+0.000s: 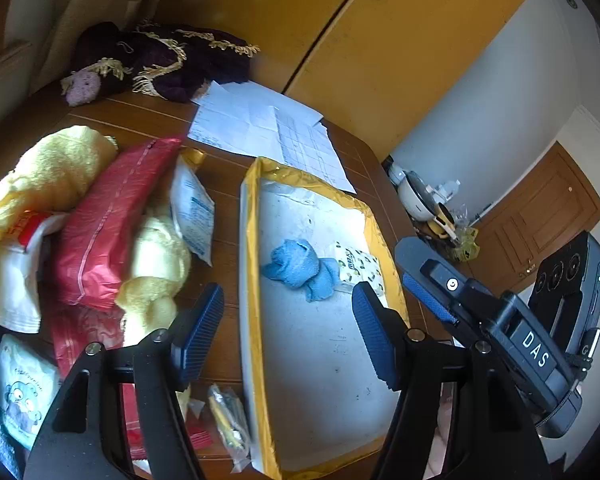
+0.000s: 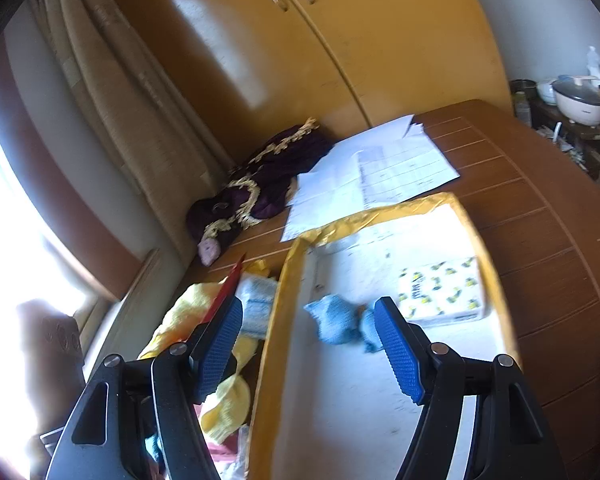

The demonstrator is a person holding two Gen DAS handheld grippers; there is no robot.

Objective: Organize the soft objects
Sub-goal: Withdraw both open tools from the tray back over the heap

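**Both claws spread above the yellow-rimmed tray**

Blue ribbed pads of the left gripper stand wide apart and hold nothing, hanging over the near half of the shallow tray, whose walls are wrapped in yellow tape and whose floor is grey-white. Beyond the pads, near the middle of the tray, lies a crumpled blue cloth; it sits ahead of the claw, between the lines of the two fingers, clear of both. Touching the cloth on its right is a white pack printed with yellow and dark marks.

Left of the tray, on the brown wooden table, soft things are heaped: a yellow towel, a red plastic pack, a pale yellow plush and a white sachet. Farther back lie loose papers and a dark purple fringed fabric.

From the right wrist, the right gripper is likewise spread and empty. The blue cloth lies just beyond its fingertips, nearer the right finger, which hides the cloth's right edge. The patterned pack rests to the right of that, inside the tray. This view is motion-blurred.
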